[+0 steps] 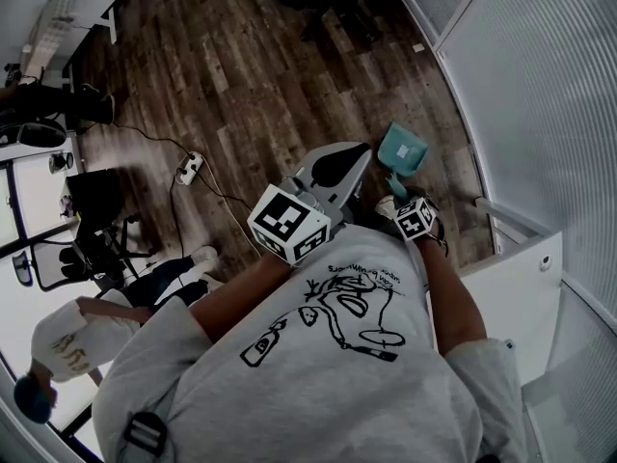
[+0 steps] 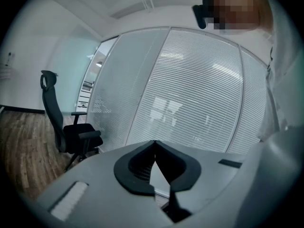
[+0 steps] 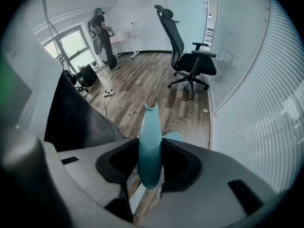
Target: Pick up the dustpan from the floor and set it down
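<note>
Two hand-held grippers show: the right hand-held gripper point(image 3: 151, 171) clamps the teal dustpan point(image 1: 402, 150) by its handle, over the wooden floor point(image 1: 241, 75) near the glass wall point(image 1: 540, 85). The left hand-held gripper point(image 2: 155, 167) has its jaws together, holding nothing.

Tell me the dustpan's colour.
Teal, a light blue-green. The dustpan shows best in the right gripper view, where its handle stands between the jaws.

The dustpan point(image 3: 150, 144) looks smooth, glossy teal plastic; the floor point(image 1: 241, 75) is matt, grainy wood plank.
</note>
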The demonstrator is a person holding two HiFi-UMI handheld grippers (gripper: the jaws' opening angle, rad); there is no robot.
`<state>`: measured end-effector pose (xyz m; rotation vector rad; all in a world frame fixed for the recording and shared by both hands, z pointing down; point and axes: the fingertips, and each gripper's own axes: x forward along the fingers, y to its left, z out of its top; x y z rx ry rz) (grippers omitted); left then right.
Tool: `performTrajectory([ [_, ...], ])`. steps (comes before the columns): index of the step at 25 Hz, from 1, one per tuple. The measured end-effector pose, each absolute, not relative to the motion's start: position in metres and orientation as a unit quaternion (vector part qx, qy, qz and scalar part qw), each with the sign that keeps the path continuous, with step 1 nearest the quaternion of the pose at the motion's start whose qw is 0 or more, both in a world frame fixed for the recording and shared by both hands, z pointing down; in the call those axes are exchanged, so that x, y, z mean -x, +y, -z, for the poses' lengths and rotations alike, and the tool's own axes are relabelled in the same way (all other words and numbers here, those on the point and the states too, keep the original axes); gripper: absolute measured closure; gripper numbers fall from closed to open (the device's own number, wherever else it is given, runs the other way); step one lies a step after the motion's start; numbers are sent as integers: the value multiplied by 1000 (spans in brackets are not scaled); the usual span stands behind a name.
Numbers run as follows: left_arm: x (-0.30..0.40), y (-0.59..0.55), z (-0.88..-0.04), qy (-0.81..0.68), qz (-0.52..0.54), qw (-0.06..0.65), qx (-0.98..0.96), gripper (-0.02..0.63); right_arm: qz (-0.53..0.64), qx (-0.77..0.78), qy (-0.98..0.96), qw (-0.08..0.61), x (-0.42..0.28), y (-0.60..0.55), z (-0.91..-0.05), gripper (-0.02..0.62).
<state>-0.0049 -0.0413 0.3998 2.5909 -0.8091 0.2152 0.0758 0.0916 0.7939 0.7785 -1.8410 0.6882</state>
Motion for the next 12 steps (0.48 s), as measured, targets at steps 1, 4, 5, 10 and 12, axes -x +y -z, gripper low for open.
performTrajectory([
  [1,4,-41,-399,-290,-76,208,-931,604,-286,-324,-758,488,-77,91,-791,466],
  [4,4,-39,-395,-289,-74,206,-932,604,-289,-336,-758,479,-79,90,-782,466],
  [5,3,-39,-395,-289,-73,206,-932,604,-289,-338,-759,476,-80,89,-780,466],
  [10,1,-41,-393,-287,-71,205,-933,604,-288,-343,-759,472,-84,86,-771,466],
  [12,0,-40,-393,-285,-70,204,-934,604,-288,-348,-758,470,-87,86,-768,466],
])
